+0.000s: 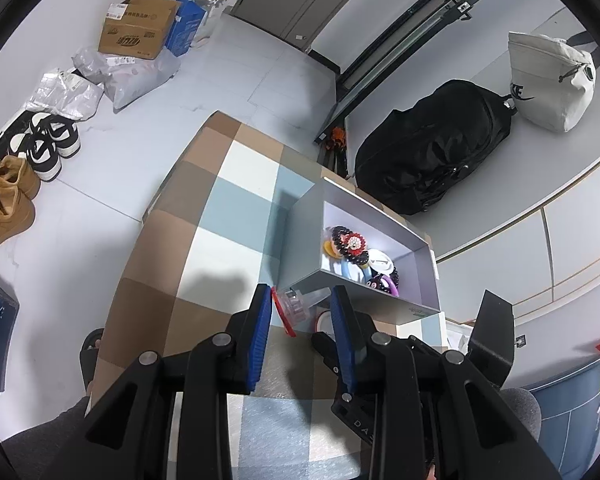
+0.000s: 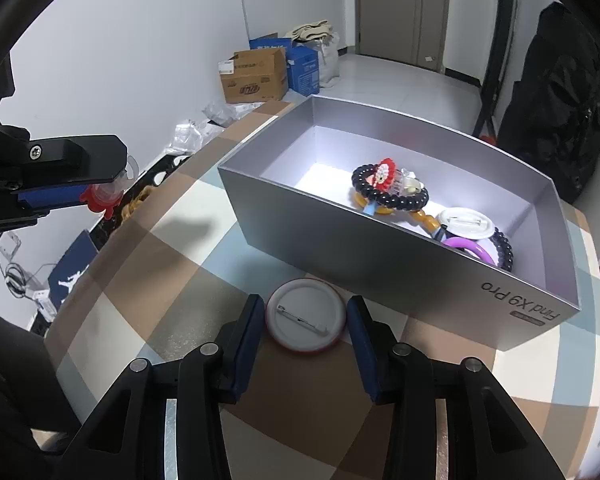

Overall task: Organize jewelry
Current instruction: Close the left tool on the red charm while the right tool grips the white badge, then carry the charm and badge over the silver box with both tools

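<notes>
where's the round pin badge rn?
Right wrist view: the pin badge lies pin-side up on the checkered tablecloth, between the right gripper fingers, just in front of the grey box.

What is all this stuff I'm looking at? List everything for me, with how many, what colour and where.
Box: one, grey, open, on the table.
Bead bracelets: two, black, inside the box.
Ring: one, purple, inside the box.
Badge: one, white back with pin, red rim, on the table before the box.
Clip: one, clear with red, off the table.
Tablecloth: one, checked brown, blue and white.
Cardboard box: one, brown, on the floor.
Backpack: one, black, by the wall.
Shoes: two pairs, tan and black-white, on the floor.
Left gripper: jaws shut on the clip.
Right gripper: jaws around the badge.
</notes>
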A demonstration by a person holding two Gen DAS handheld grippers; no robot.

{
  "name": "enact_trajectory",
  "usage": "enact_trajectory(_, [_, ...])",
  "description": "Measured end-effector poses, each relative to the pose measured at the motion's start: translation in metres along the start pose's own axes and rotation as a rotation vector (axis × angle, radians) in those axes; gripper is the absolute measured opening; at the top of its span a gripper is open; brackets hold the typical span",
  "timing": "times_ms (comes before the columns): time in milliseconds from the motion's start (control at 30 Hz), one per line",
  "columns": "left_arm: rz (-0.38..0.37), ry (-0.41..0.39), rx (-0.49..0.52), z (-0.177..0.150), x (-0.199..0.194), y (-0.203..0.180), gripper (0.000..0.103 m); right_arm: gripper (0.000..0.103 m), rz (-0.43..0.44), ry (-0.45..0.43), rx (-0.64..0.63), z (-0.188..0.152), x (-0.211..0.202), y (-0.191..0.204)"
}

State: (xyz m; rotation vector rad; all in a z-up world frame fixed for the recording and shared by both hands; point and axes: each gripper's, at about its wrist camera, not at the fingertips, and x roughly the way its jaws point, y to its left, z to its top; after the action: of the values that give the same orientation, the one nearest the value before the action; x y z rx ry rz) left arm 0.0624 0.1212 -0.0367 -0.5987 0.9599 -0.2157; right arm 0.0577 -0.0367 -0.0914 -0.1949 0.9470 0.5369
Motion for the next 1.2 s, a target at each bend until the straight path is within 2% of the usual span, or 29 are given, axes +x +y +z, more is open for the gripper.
enact_trajectory(400, [0.022, 0.006, 0.028, -0.002, 0.011, -0.013, 0.025, 0.042, 0.069, -0.081, 0.050, 0.005, -0.036, -0.010])
enact_trajectory(800, [0.004, -0.041, 0.097, 0.002, 0.015, -0.048, 0.025, 0.042, 0.124, -0.191, 0.124, 0.018, -0.082, -0.044])
enact_trajectory(1200, [0.006, -0.069, 0.163, 0.015, 0.033, -0.080, 0.025, 0.042, 0.145, -0.255, 0.191, 0.036, -0.105, -0.082])
